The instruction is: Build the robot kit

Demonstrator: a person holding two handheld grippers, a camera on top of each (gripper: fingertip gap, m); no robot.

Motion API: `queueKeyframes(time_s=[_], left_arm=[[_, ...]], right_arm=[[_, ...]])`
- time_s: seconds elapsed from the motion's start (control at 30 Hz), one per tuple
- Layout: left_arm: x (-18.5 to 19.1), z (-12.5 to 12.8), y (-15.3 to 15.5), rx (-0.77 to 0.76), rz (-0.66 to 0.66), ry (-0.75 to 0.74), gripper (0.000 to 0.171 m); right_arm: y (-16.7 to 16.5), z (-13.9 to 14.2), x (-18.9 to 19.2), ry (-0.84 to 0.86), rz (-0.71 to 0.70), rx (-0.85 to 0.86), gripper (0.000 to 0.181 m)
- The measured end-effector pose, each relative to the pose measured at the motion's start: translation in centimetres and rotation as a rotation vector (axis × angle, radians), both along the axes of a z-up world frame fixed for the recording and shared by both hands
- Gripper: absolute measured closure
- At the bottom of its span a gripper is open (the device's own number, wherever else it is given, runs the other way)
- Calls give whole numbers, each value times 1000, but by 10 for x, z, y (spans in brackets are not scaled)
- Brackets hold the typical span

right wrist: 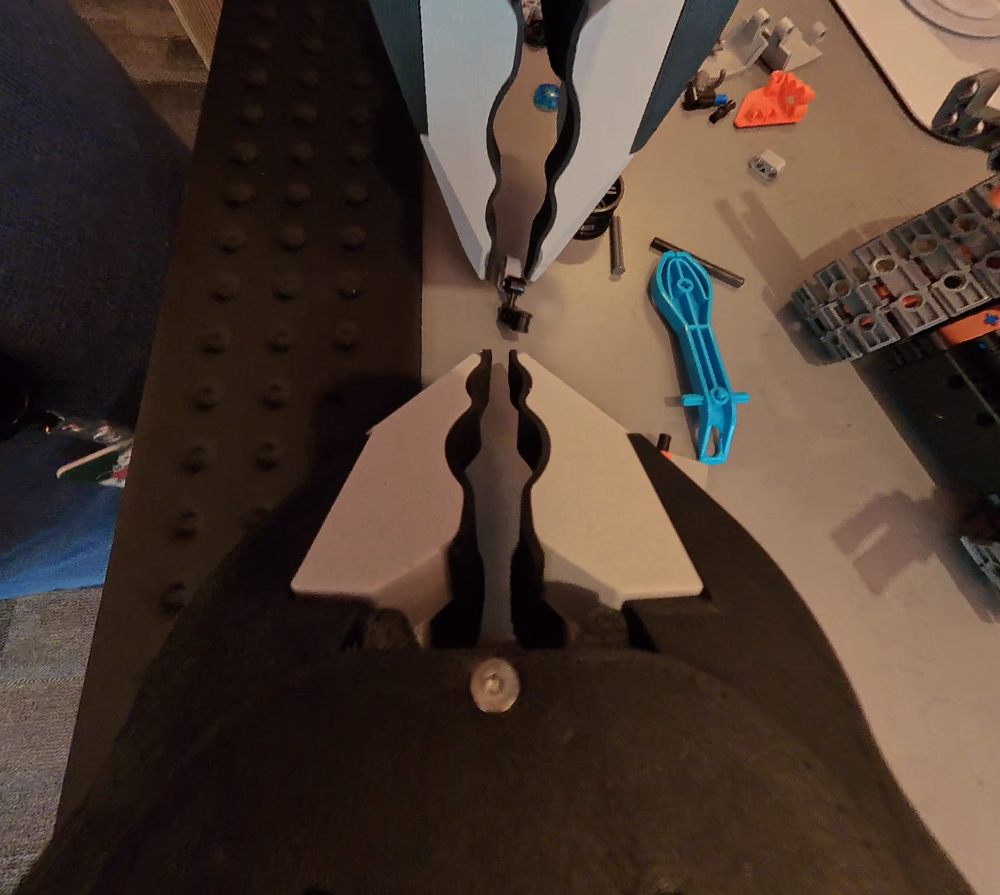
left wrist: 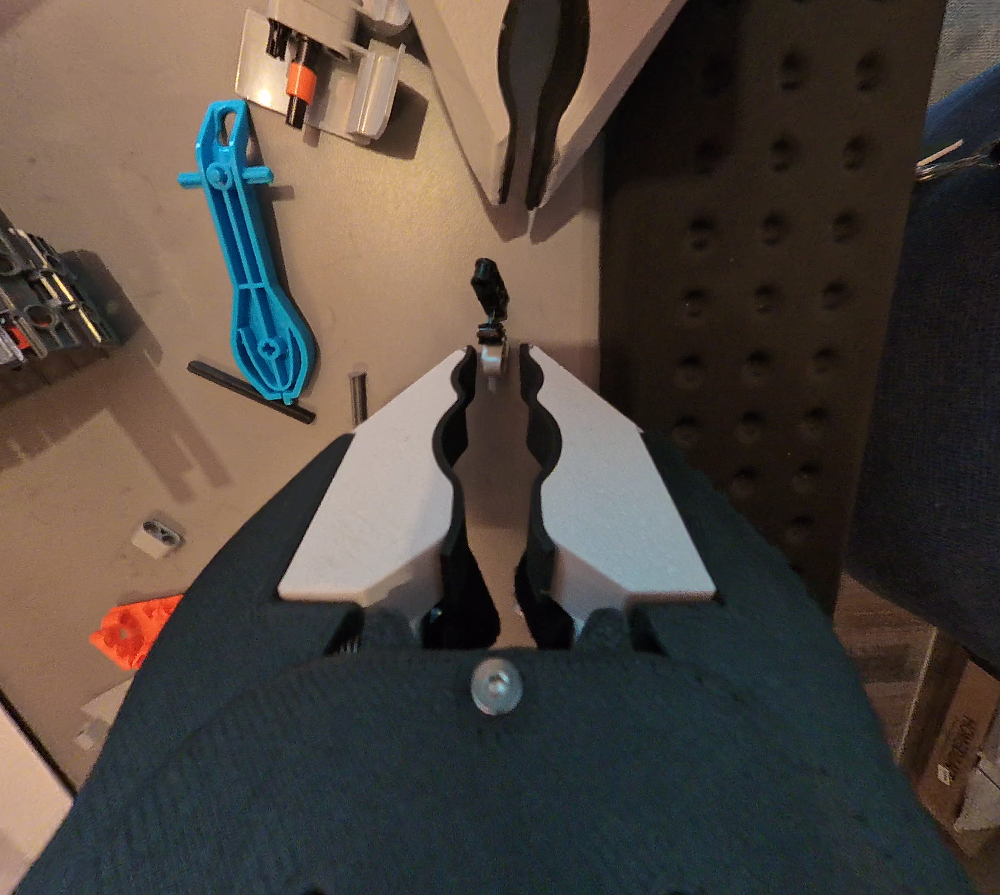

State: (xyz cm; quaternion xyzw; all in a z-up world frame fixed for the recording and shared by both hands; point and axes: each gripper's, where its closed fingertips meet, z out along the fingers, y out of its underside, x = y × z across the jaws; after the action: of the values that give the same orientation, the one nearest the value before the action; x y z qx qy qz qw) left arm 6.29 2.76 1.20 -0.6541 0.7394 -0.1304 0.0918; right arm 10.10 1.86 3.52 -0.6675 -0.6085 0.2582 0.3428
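Note:
My left gripper (left wrist: pixel 495 352) is shut on a small grey connector (left wrist: pixel 492 359) that carries a black pin piece (left wrist: pixel 489 282) sticking out past the fingertips, just above the grey table. In the right wrist view the same gripper (right wrist: pixel 511 271) comes in from the top with the piece (right wrist: pixel 513 306) hanging from its tips. My right gripper (right wrist: pixel 499 355) faces it tip to tip, a short gap from the black pin piece, its jaws almost together with nothing between them. It also shows in the left wrist view (left wrist: pixel 517 204).
A black studded board (left wrist: pixel 757 273) runs beside both grippers (right wrist: pixel 281 219). A blue lever tool (left wrist: pixel 254 268), a black axle (left wrist: pixel 249 390), a grey pin (left wrist: pixel 357 395), an orange piece (left wrist: pixel 132 631), a grey-and-orange assembly (left wrist: pixel 319 19) and a dark grey block build (right wrist: pixel 909 284) lie around. A white tray (right wrist: pixel 866 3) stands far right. The gap from one gripper's tips to the other's is roughly 5 cm. Between my left fingertips and the black axle (left wrist: pixel 249 390) there is roughly 8 cm. The right camera catches it too, in the right wrist view (right wrist: pixel 699 262).

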Motion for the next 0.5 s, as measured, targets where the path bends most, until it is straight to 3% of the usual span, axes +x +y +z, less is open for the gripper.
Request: queueKeyframes(time_s=[0.23, 0.37, 0.5], left_arm=[[5, 0, 1, 1, 32, -82, 161], [8, -2, -1, -36, 72, -121, 154], [9, -5, -1, -21, 78, -140, 164]], right_arm=[[8, -13, -8, -98, -69, -46, 169], [13, -19, -10, -141, -85, -42, 166], [16, -26, -12, -171, -87, -35, 181]])
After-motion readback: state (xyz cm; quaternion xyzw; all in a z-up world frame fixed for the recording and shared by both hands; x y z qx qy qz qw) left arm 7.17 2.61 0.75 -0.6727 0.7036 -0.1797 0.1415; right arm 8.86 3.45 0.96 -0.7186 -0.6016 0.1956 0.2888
